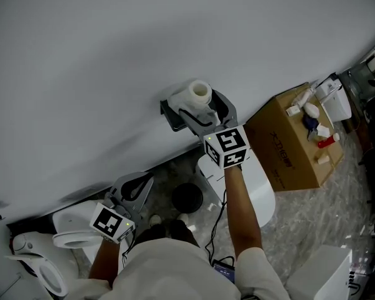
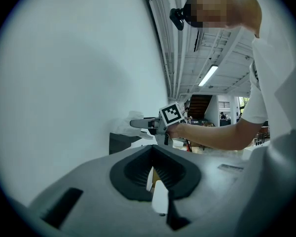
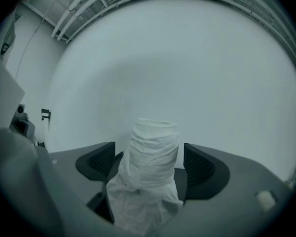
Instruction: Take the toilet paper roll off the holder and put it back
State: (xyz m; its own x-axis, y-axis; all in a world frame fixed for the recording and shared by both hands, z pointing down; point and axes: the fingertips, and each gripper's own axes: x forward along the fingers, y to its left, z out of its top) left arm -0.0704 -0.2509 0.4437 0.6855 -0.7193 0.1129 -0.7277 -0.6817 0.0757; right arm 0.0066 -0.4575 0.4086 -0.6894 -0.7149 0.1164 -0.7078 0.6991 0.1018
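Jaws of the right gripper point(image 3: 150, 163) stand wide apart at the lower centre of its view. They flank the toilet paper roll point(image 3: 153, 149) without pressing it, probably lined up to close on it. Beyond, mid-frame in the head view, the roll stands upright on the black holder point(image 1: 170, 116), fixed to the pale wall point(image 1: 112, 55). At lower left the left gripper point(image 1: 132, 191) hangs low (jaws drawn together, nothing between), likely kept clear.

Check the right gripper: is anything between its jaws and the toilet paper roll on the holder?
Nothing visible. The right gripper has its jaws apart on either side of the toilet paper roll, which stands upright on the holder. Only a narrow gap shows on each side of the roll.
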